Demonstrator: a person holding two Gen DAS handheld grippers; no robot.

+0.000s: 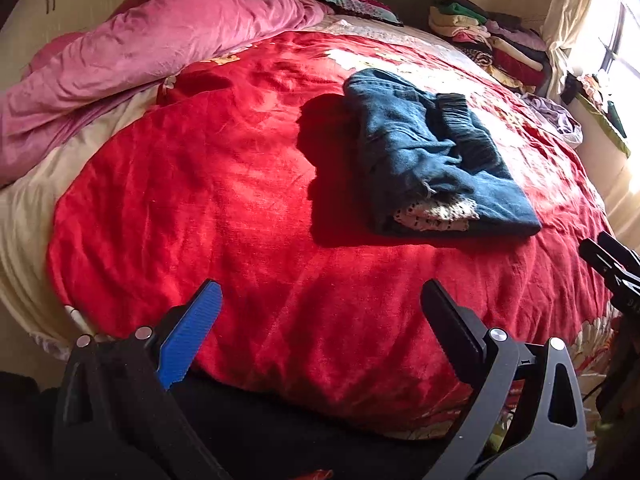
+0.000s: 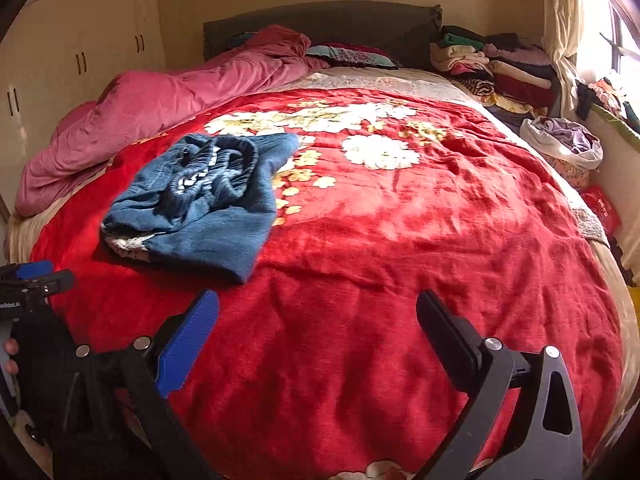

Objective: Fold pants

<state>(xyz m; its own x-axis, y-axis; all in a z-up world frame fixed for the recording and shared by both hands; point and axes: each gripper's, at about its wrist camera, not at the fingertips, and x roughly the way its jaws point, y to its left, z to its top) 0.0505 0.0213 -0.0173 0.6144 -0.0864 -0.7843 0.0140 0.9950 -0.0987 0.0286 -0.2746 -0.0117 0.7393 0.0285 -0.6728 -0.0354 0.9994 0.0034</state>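
Nearest you, your left tool [image 1: 320, 312] and right tool [image 2: 318, 320] both hang with fingers spread apart, gripping nothing, over the red blanket [image 2: 400, 260]. Farther ahead, the folded blue pants [image 1: 432, 160] lie between them, well beyond both.

The blue pants [image 2: 200, 204] lie folded into a lumpy bundle on the red floral blanket [image 2: 400, 240], toward the bed's left side, waistband bunched on top. The right gripper [image 2: 318, 320] hangs above the near edge with its jaws spread wide, holding nothing. The left gripper [image 2: 30, 280] pokes in at the left edge. A pink quilt [image 2: 160, 100] is heaped behind, and stacked clothes [image 2: 492, 64] sit by the headboard.
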